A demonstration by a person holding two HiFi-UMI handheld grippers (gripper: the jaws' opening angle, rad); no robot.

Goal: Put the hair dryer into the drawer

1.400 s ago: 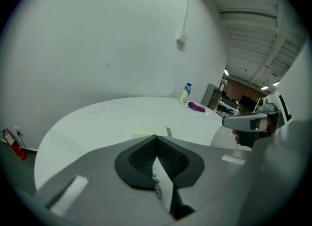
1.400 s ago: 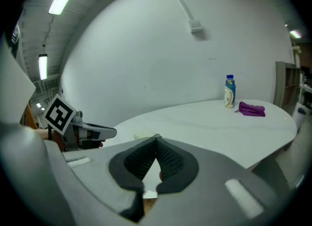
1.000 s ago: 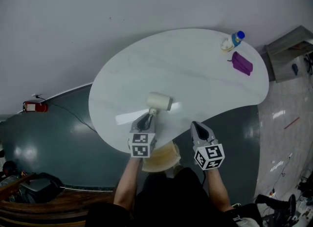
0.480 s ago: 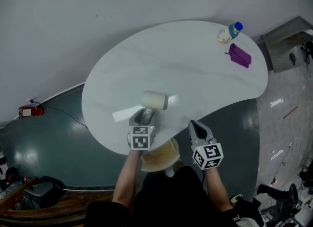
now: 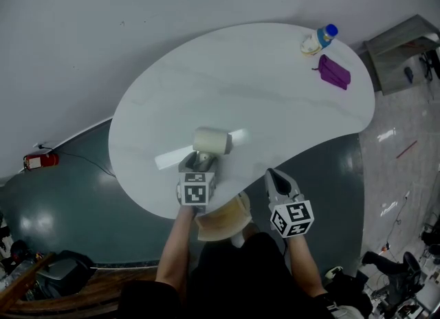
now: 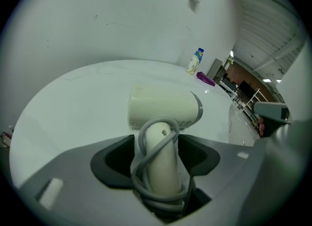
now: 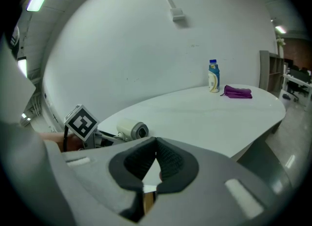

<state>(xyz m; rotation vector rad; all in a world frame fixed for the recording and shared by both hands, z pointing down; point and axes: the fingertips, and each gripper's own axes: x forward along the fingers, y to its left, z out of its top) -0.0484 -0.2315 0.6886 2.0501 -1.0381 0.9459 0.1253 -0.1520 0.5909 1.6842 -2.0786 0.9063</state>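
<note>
Hair dryer (image 5: 212, 140) handle between just-opened jaws of down-angled left hand-held gripper (image 5: 200, 163); right hand-held gripper (image 5: 274, 175) closed.

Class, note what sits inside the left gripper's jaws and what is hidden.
The hair dryer's handle, wound with grey cord, stands between the left gripper's jaws, which have just been opening, pads clear of it. Its bottom end is covered by the gripper.

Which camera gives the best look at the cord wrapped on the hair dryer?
The left gripper view: the grey cord coiled round the hair dryer handle fills the foreground. The head view shows only the barrel from above; the right gripper view shows it small, with no cord discernible.
</note>
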